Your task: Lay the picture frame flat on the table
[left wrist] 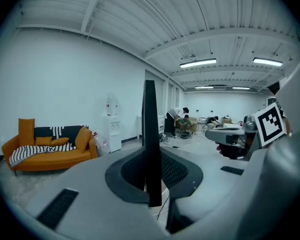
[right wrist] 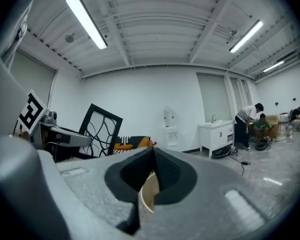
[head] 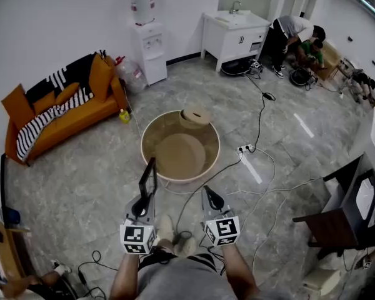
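The picture frame, thin and black, stands upright and edge-on in my left gripper, which is shut on its lower edge. It hangs over the floor just before the near rim of the round tan table. In the left gripper view the frame rises as a dark bar from between the pads of the left gripper. My right gripper is beside it to the right, shut and empty. The right gripper view shows the frame off to the left, with its black curly pattern, and the right gripper pointing toward the table.
A round wooden lidded pot sits at the table's far edge. Cables and a power strip lie on the floor to the right. An orange sofa stands left, a water dispenser and white cabinet behind, dark furniture right.
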Motion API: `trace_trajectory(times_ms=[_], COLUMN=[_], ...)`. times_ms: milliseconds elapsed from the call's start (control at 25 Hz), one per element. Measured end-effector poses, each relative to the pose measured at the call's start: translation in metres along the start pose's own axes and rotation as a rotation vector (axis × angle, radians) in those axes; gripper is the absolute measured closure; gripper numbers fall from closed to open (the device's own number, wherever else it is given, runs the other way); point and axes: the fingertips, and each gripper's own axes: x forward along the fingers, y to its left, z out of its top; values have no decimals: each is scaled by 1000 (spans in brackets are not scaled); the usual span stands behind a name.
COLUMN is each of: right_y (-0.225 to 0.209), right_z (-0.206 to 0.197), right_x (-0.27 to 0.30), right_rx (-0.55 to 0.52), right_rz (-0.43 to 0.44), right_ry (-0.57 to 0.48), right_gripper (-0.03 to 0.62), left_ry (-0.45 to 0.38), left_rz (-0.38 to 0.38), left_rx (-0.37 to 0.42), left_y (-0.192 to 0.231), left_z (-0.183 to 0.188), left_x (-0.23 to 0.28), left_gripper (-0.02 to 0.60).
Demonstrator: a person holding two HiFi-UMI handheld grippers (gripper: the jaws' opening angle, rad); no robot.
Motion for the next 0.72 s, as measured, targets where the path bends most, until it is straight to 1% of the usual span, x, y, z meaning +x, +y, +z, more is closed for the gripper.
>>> trace_trajectory(times_ms=[200,360,560,720], right_y=[-3,0,3,2], right_z=[-1,8,14,34], right_x=[42,83,127,169], right_rx=[19,19,31,31], right_rz=[-1,-5,-33,-70], right_ry=[8,12,18,29], right_gripper=[595,595,595,595], left_ry=[14,13,7,7], left_rz=[-1,-6,-25,-66], left_rx=[-16,-24,-26,-23], left_y=[32,64,103,137], left_z=[4,19,30,58], left_x=[30,56,87,117], left_gripper=[529,529,528,528])
